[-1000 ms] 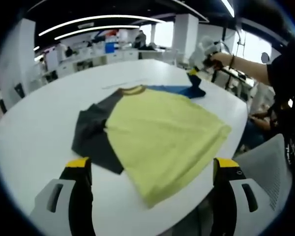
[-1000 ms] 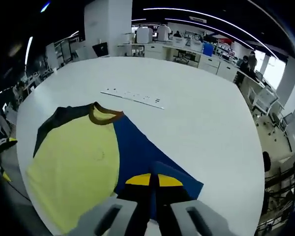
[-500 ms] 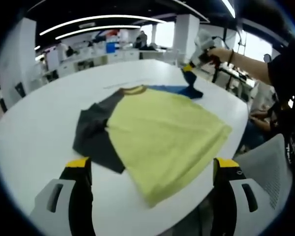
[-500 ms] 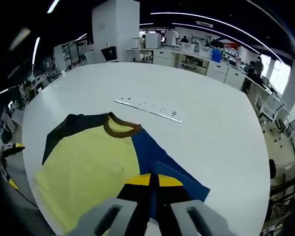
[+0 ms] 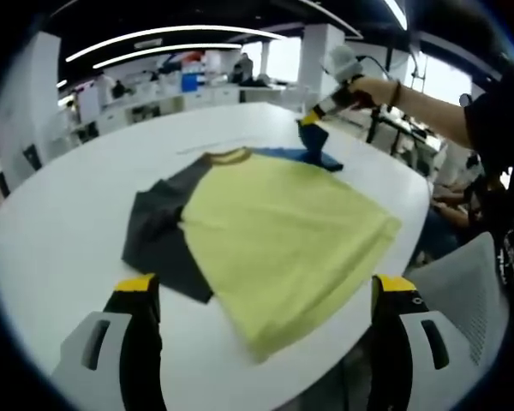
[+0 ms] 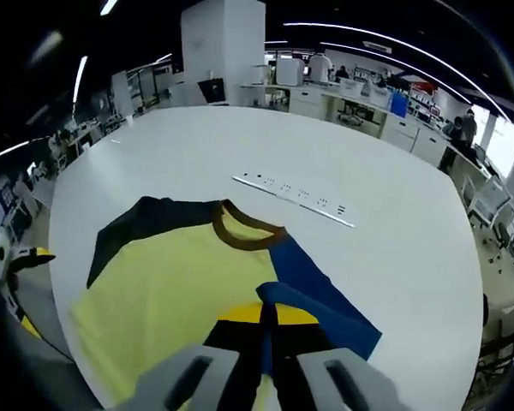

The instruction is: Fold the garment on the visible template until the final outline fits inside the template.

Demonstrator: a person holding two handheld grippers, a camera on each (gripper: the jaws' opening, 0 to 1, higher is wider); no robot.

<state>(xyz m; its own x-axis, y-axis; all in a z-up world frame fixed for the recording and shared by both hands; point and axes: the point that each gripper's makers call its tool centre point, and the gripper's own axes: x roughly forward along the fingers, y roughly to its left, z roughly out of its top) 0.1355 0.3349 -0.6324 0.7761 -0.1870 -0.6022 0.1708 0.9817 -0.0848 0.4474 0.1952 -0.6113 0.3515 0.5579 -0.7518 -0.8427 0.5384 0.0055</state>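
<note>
On the white table [image 5: 51,231] the yellow T-shirt [image 5: 283,235] lies flat. My right gripper [image 6: 268,315] is clamped on its blue sleeve [image 6: 313,287], lifted; a weak pinch could drop it. My left gripper [image 5: 265,295] hangs wide apart, empty, near the hem.
</note>
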